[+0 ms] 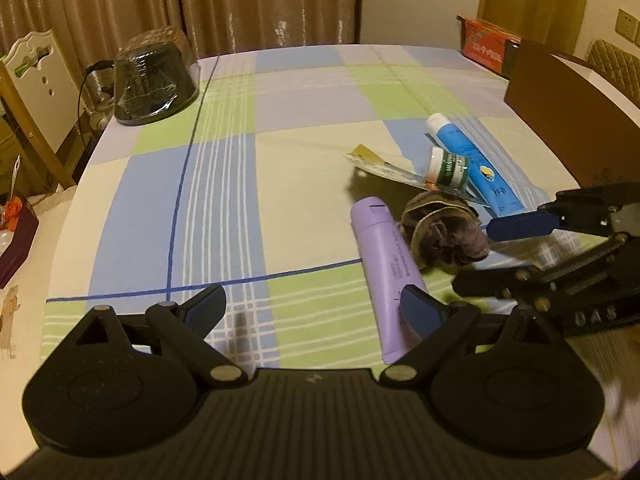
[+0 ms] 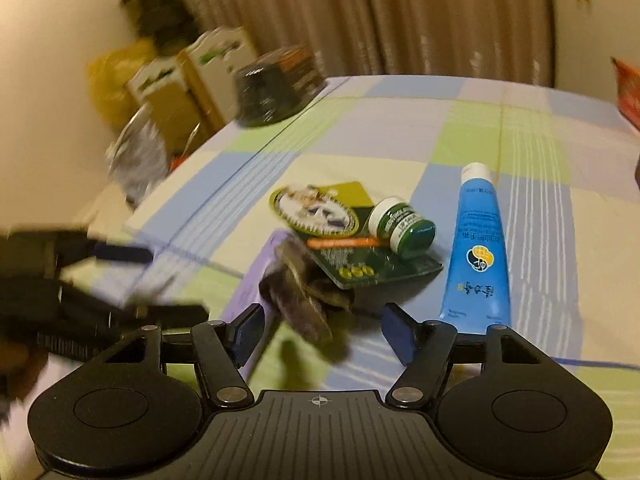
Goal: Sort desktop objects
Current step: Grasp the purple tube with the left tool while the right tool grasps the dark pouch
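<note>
On the checked tablecloth [image 1: 224, 184] lie a purple tube [image 1: 386, 272], a crumpled brown cloth [image 1: 444, 232], a blue tube [image 1: 472, 164], a small green jar [image 1: 450, 168] on its side and a flat green card pack [image 1: 384, 162]. My left gripper [image 1: 316, 312] is open, its right finger beside the purple tube. My right gripper [image 2: 320, 330] is open just in front of the brown cloth [image 2: 300, 292]; the blue tube [image 2: 478, 244], green jar [image 2: 402, 226] and card pack [image 2: 328, 224] lie beyond. The right gripper also shows in the left wrist view [image 1: 488, 252].
A dark upturned bowl [image 1: 154, 84] in plastic wrap sits at the far left corner. A red box [image 1: 486, 46] and a brown board [image 1: 568, 108] stand at the far right. A chair [image 1: 36, 92] stands left of the table.
</note>
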Motion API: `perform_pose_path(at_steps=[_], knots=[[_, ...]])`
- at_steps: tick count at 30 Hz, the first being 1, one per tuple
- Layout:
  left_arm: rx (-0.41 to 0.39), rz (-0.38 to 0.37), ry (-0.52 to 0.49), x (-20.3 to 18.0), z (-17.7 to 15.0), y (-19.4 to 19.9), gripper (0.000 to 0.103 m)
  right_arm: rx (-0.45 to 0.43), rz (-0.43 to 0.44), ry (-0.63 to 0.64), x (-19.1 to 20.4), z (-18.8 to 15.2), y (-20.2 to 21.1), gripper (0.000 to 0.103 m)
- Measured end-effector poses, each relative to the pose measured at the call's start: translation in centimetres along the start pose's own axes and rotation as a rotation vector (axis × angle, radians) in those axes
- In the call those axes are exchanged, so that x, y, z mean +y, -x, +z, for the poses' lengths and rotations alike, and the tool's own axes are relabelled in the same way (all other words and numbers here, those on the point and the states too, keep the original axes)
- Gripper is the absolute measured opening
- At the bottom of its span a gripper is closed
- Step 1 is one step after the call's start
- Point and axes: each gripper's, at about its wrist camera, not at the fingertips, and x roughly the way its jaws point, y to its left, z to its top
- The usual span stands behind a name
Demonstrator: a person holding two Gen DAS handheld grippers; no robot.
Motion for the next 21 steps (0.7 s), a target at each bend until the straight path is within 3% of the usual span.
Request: perform_pose_path(at_steps=[1, 2, 4, 5, 8, 16, 21], knots=[[0.003, 0.001, 0.002, 0.1, -0.1, 0.0, 0.092, -0.003, 0.002, -0.002, 0.1, 0.2, -0.2, 0.063], [0.006, 0.002, 0.003, 0.3, -0.1, -0.1, 0.092, -0.004, 0.005, 0.002, 0.3, 0.4, -0.4, 0.05], [0.009, 0.002, 0.006, 0.4, -0.2, 0.0, 0.092, -0.004, 0.0, -0.005, 0.4, 0.8, -0.6, 0.044], [0.01, 0.001, 0.007, 0.5, -0.3, 0.0, 0.092, -0.004, -0.004, -0.011, 0.4, 1.0, -0.7, 0.03], [0.003, -0.007, 0.013, 0.5, -0.3, 0.3, 0.092, 0.003, -0.039, -0.013, 0.2, 1.2, 0.0, 0.025], [-0.028, -0.087, 0.023, -1.6, 1.0, -0.3, 0.092, 0.007, -0.113, -0.065, -1.4, -0.2, 4.6, 0.025], [0.007, -0.081, -0.005, -3.4, 1.8, -2.3, 0.069, -0.024, -0.167, -0.098, -1.9, -1.0, 7.2, 0.025]])
